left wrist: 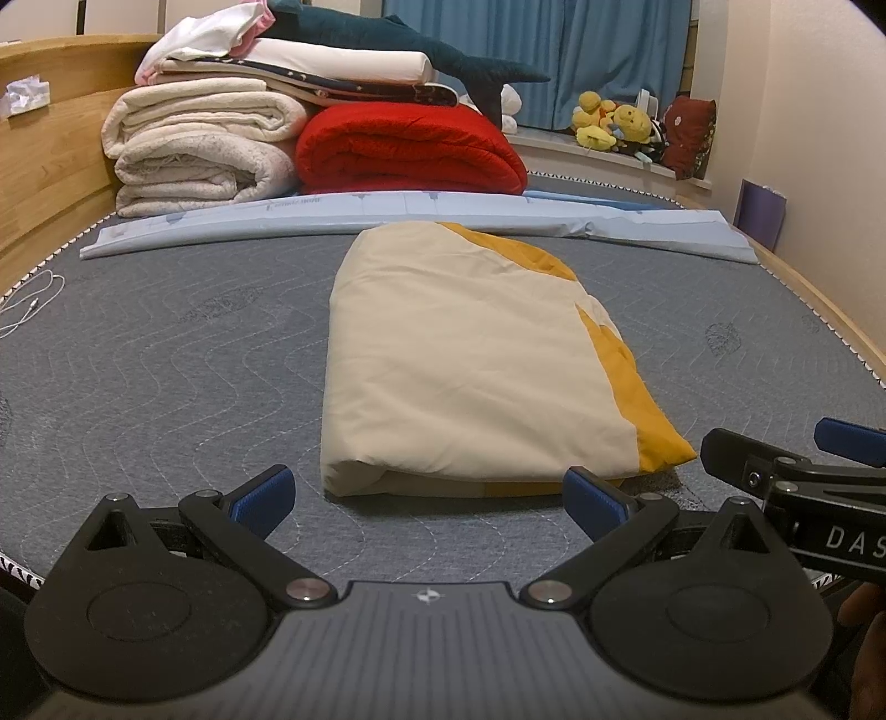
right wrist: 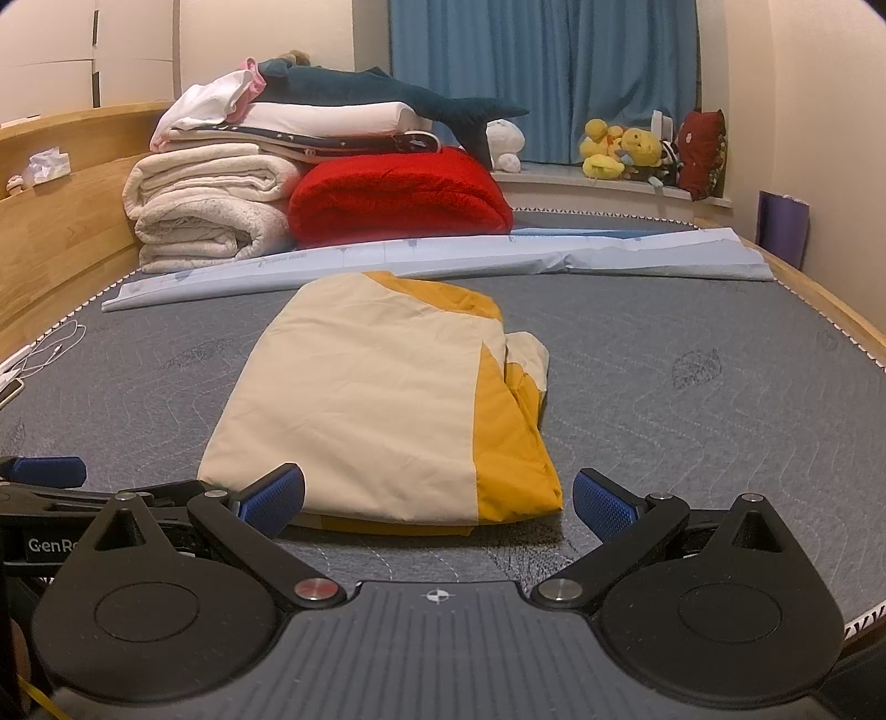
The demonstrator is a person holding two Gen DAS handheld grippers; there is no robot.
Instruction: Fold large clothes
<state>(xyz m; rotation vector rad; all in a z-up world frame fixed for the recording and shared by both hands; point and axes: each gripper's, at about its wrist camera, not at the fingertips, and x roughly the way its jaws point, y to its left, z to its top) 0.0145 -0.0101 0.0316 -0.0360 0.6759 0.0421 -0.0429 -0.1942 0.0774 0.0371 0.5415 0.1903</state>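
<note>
Both grippers, left gripper (left wrist: 429,495) and right gripper (right wrist: 437,501), are hovering spread wide and empty, the folded cream-and-yellow cloth (left wrist: 470,365) lying at twelve o'clock on the grey mattress (left wrist: 166,360).

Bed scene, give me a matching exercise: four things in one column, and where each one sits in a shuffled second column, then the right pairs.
Things:
1. folded cloth
2. red blanket
3. plush shark
4. yellow toys

Places:
A. on the window ledge, before the blue curtain
B. on top of the bedding pile
C. mid-mattress, just ahead of both open grippers
D. at the far end of the mattress, right of the white blankets

Pairs: 1-C, 2-D, 3-B, 4-A
</note>
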